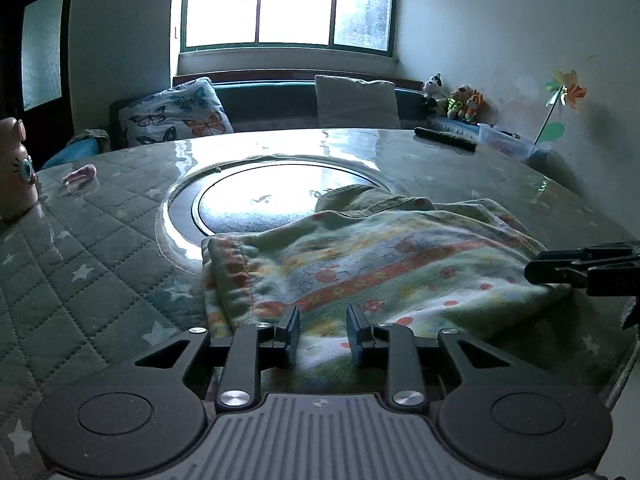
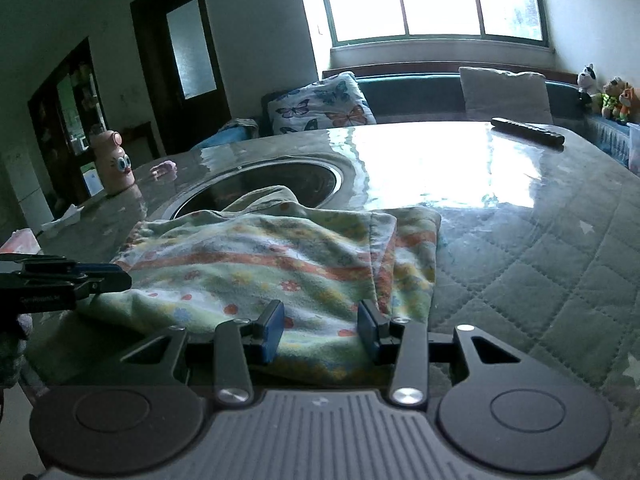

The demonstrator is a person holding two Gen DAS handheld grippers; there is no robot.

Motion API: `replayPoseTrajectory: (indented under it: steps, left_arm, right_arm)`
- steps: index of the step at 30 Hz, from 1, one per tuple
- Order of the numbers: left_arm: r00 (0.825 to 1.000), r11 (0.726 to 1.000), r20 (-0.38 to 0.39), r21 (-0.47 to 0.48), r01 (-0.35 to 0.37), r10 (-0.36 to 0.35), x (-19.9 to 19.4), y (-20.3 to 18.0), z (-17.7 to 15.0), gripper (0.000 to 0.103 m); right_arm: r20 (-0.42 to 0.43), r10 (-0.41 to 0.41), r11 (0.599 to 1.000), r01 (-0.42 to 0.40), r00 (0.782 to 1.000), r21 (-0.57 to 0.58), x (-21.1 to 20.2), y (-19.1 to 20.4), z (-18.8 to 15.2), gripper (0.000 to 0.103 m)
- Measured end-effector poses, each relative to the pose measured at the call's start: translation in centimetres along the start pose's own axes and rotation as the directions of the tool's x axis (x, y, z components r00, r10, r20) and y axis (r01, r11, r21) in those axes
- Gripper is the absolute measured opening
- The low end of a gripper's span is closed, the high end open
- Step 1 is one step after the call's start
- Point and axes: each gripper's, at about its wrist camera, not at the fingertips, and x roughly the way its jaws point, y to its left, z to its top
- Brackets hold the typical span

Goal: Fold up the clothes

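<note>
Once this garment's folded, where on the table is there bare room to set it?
Free: the quilted cover right of the floral garment, up to the remote control. Also the quilted stretch between the garment and the pink bottle. Crowded: the near edge, with both open grippers, and the round inset, partly covered.

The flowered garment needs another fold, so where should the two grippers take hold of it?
Grip the garment along its near hem, one corner each, coming from the near table edge. That hem lies flat and free under both open grippers, left and right.
</note>
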Motion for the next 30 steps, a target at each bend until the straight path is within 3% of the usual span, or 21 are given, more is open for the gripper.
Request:
replayPoseTrajectory:
  steps: [8, 15, 23, 30]
  left_arm:
    - [0.999, 0.999, 0.012, -0.006, -0.032, 0.032, -0.2, -0.3, -0.3, 0.031]
    - [0.998, 0.999, 0.021, 0.009, -0.053, 0.053, -1.5, -0.8, 0.1, 0.035]
    - [0.999, 0.998, 0.040, 0.060, 0.012, -0.015, -1.4, -2.7, 0.5, 0.035]
    - [0.998, 0.996, 0.033, 0.075, 0.051, -0.054, -0.8, -2.7, -0.1, 0.035]
  right_arm:
    - [0.003, -0.006, 1.000, 0.006, 1.000, 0.004, -0.1, 0.1, -0.1, 0.041]
    - [0.014, 0.002, 1.000, -0.002, 1.000, -0.009, -0.4, 0.7, 0.1, 0.052]
    - [0.041, 0.057, 0.992, -0.052, 0.997, -0.114, -0.5, 4.5, 0.8, 0.055]
    - [0.015, 0.066, 0.982, -0.062, 0.998, -0.177, 0.9, 6.8, 1.0, 0.059]
